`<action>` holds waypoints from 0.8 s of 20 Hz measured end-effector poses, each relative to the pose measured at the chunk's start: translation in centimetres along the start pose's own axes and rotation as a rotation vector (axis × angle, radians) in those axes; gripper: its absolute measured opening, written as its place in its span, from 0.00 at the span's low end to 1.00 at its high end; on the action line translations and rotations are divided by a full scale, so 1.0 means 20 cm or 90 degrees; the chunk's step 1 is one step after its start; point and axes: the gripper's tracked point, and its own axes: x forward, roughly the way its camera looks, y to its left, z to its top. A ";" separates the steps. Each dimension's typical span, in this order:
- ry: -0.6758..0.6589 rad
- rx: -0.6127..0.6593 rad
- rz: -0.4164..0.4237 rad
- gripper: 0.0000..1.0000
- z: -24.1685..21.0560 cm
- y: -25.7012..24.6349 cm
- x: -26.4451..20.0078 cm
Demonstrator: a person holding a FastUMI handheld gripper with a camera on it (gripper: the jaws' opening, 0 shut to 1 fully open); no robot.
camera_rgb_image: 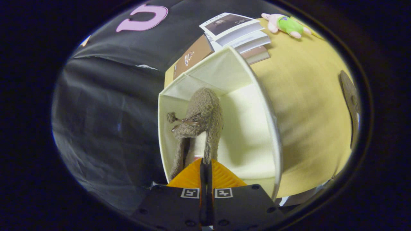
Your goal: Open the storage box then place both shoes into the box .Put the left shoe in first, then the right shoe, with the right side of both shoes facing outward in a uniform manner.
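Your view takes in a mustard-yellow tabletop (308,106), and on it, just ahead of your fingers, stands the cream fabric storage box (250,128), open toward you with its pale interior walls and floor in plain sight. Inside that box, against its left wall, sits a brown fuzzy slipper-style shoe (200,122) with a small bow and a pompom on its upper; its toe points into the box and its heel end comes straight back to your gripper (205,168). Your two fingers are drawn together with only a thin dark slit between them, and the shoe's heel rim runs down into that slit, so they are clamped on the shoe. Exactly how much of the rim sits between the pads you cannot tell, since the fingers themselves cover it. Beyond the box, a stack of books (237,37) lies on the table, partly hidden by the box's far corner. A small pink and green plush toy (285,25) lies farther off near the table's far edge. At the right, a dark brown shape (351,106) is cut off and too distorted to identify.
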 end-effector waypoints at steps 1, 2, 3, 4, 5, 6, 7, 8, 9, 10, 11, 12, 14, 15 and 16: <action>0.006 -0.004 -0.009 0.03 -0.01 0.00 0.03; 0.009 -0.010 -0.021 0.03 -0.02 -0.01 0.06; 0.007 -0.022 -0.035 0.03 -0.02 -0.03 0.08; 0.003 -0.036 -0.047 0.03 -0.02 -0.04 0.10; -0.005 -0.047 -0.054 0.03 -0.02 -0.04 0.11; -0.010 -0.061 -0.063 0.04 -0.02 -0.05 0.11; -0.012 -0.072 -0.063 0.05 -0.02 -0.05 0.13; -0.011 -0.074 -0.053 0.14 -0.02 -0.04 0.12; -0.008 -0.074 -0.037 0.24 -0.03 -0.02 0.12; -0.009 -0.067 -0.004 0.33 -0.01 0.03 0.11; -0.008 -0.058 0.024 0.43 -0.01 0.09 0.08; -0.015 -0.052 0.049 0.53 0.01 0.13 0.03; -0.036 -0.057 0.079 0.72 0.05 0.19 -0.07; -0.048 -0.063 0.084 0.81 0.09 0.19 -0.12; -0.063 -0.070 0.090 0.91 0.11 0.19 -0.19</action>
